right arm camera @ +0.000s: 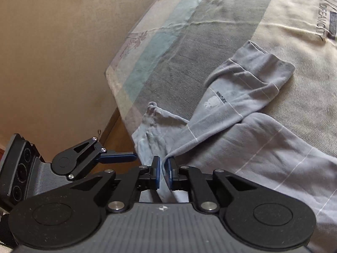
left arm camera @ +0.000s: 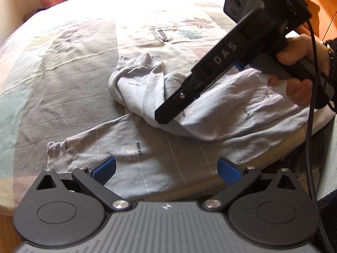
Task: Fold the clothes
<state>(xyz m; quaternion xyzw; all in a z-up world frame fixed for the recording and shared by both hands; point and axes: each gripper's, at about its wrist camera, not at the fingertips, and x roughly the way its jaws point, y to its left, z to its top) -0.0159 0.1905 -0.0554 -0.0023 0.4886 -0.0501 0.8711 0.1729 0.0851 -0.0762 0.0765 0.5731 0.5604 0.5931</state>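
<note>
Grey trousers lie crumpled on the bed, one leg stretched toward nine o'clock in the left wrist view, the other doubled back with its cuff toward twelve. Left gripper hangs above the stretched leg, its blue pads spread wide with nothing between them. Right gripper has its pads only a sliver apart, a fold of the trousers' cloth running up between them; whether they press on it I cannot tell. A hand holds its handle at three o'clock.
</note>
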